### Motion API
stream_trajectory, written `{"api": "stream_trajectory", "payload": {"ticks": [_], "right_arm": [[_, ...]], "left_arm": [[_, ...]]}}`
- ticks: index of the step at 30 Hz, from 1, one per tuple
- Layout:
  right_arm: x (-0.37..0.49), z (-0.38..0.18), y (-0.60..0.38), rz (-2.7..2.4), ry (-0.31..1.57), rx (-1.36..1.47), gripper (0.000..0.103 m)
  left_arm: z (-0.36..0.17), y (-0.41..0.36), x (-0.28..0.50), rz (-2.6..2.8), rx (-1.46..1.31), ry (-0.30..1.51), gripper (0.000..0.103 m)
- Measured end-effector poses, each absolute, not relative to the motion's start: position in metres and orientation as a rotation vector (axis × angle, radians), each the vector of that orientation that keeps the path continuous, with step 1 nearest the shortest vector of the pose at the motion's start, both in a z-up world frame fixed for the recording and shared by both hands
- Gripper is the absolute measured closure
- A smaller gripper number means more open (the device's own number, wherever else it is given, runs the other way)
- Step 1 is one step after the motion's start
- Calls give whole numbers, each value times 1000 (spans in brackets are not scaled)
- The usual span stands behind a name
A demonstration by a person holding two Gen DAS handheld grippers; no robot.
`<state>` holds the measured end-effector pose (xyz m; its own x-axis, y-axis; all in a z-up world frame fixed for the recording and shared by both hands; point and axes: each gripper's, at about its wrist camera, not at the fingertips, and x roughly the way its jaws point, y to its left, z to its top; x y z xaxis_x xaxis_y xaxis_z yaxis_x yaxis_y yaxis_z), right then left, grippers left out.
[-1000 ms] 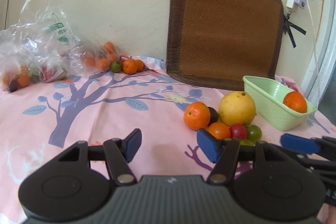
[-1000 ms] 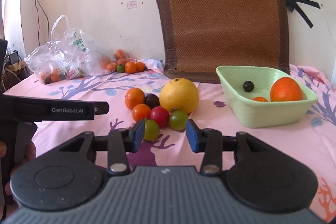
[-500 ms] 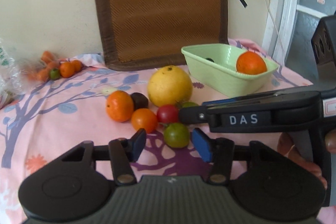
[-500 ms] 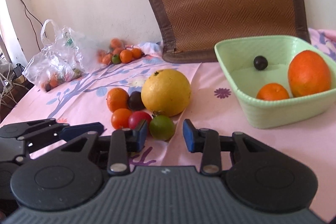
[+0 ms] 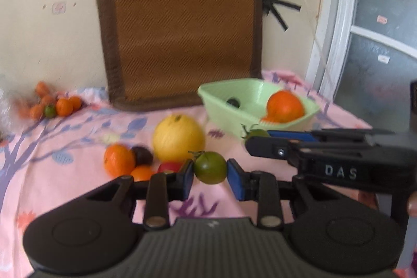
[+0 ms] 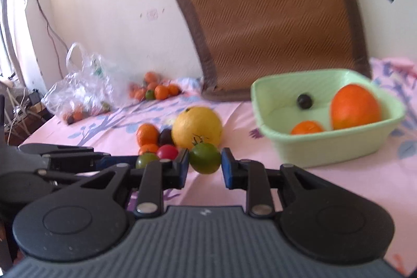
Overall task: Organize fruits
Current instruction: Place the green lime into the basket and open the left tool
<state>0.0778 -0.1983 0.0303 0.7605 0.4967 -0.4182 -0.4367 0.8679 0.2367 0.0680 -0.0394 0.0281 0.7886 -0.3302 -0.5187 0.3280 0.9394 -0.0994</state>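
The left gripper (image 5: pixel 210 175) is clamped on a green tomato (image 5: pixel 210 167), blue pads touching both its sides; the right gripper (image 6: pixel 205 164) is closing on a second green tomato (image 6: pixel 204 157), pads against its flanks; each tomato sits just in front of the fruit cluster on the pink floral cloth (image 6: pixel 260 184): 1 yellow grapefruit (image 6: pixel 197 127), 1 red tomato (image 6: pixel 167 151), 2 small oranges and 1 dark fruit; to the right stands a pale green basin (image 6: pixel 336 145) holding 1 big orange (image 6: pixel 355 107), 1 small orange (image 6: pixel 307 127) and 1 dark fruit (image 6: pixel 305 101); a clear plastic bag (image 6: pixel 78 93) lies far left; a brown woven mat (image 6: pixel 271 17) leans on the wall.
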Motion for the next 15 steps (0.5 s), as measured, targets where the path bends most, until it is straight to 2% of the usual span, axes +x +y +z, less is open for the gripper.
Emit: {"api": "stream_trajectory", "payload": {"ticks": [7,15], "right_arm": [[88,34,-238,258,351,113,74],[105,21,-250,226,377,120,74]], "left_arm": [[48,-88,127,-417,-16,549,75],[34,-117,175,-403,-41,616,75]]}}
